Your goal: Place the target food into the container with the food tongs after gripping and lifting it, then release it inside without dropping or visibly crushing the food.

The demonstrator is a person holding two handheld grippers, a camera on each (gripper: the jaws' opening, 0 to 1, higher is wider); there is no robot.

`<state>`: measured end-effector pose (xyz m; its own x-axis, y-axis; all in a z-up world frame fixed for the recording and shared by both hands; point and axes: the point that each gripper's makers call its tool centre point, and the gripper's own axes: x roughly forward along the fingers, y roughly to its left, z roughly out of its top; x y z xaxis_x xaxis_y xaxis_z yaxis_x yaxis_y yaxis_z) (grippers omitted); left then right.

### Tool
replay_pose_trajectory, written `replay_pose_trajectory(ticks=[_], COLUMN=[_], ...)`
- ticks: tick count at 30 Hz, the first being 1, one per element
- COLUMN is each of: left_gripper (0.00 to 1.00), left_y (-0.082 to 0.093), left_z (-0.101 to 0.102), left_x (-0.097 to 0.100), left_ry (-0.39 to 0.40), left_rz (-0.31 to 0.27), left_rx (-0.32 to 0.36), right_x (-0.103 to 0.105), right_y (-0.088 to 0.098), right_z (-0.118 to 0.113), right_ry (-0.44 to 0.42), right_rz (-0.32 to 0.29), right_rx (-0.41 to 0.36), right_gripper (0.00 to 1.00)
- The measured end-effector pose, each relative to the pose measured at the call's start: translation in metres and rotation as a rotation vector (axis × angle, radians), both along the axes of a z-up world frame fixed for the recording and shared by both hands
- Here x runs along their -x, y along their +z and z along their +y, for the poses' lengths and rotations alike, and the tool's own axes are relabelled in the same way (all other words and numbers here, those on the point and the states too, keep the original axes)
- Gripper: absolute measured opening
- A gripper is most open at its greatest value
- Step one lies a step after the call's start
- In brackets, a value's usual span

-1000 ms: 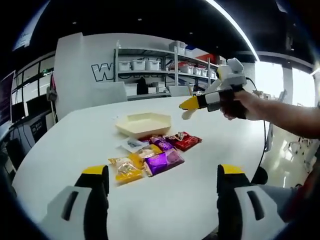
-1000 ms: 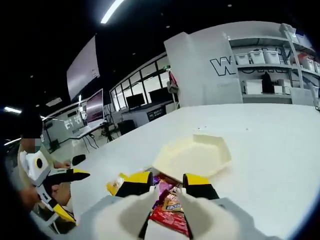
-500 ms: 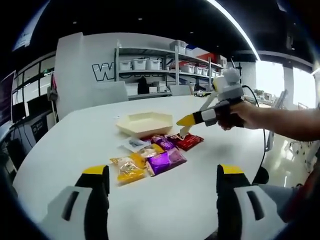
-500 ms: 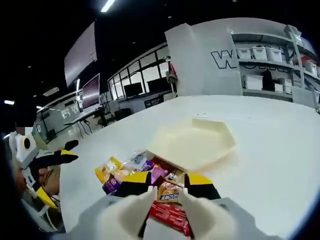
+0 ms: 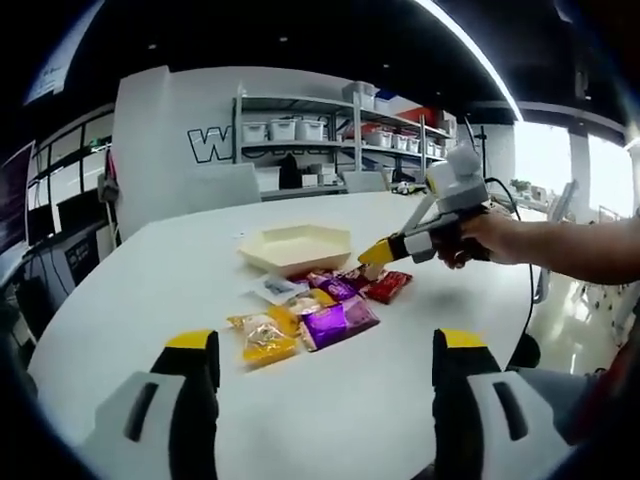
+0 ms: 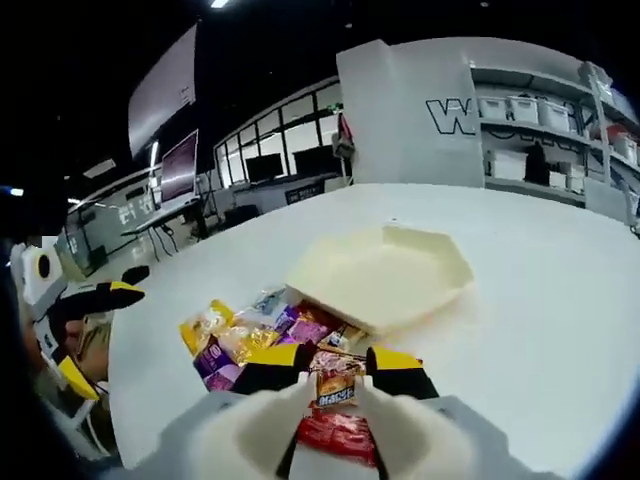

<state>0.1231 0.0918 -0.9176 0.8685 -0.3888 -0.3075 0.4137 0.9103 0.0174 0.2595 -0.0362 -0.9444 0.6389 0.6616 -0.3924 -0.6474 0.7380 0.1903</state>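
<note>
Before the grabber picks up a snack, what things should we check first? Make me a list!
1. Right gripper open around a snack: ok, its jaws straddle the orange-brown packet.
2. Jaws closed on the packet: not ok, not yet.
3. Cream tray free to receive food: ok, nothing in it.
4. Way to the tray clear: ok, it sits just beyond the snack pile.
5. Left gripper out of the way: ok, open, back from the pile.
6. Neighbouring red packet not caught too: cannot tell.
</note>
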Motion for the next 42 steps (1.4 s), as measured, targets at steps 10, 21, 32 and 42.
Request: replay_pose_trajectory(ticks=[10,21,32,42], left_gripper=[0.86,0.89,0.89,0.89], left_y=[0.001,0.0,-0.001,-0.002], left_z=[-0.004,-0.003,-0.008,-0.013], left_x=[0.0,0.0,0.003,0.008], left_ry=[-0.011,-0.004,-0.014,-0.017], left_rz=[-0.004,0.001,0.009,0.008], left_rx=[-0.004,-0.014,0.01,0.009], right_x=[-0.001,-0.007,-0.015,-0.026], right_y=[0.014,0.042,0.067,0.085], right_z=[-0.006,-0.008,0.0,0.006], right_ry=[-0.027,-0.035,-0.013,0.002], right_rz=[0.014,-0.046,-0.085,-0.11], right_rx=[-0.068,-0.093,-0.092,-0.085], right_gripper=[0.15,0.16,0.16,0.16])
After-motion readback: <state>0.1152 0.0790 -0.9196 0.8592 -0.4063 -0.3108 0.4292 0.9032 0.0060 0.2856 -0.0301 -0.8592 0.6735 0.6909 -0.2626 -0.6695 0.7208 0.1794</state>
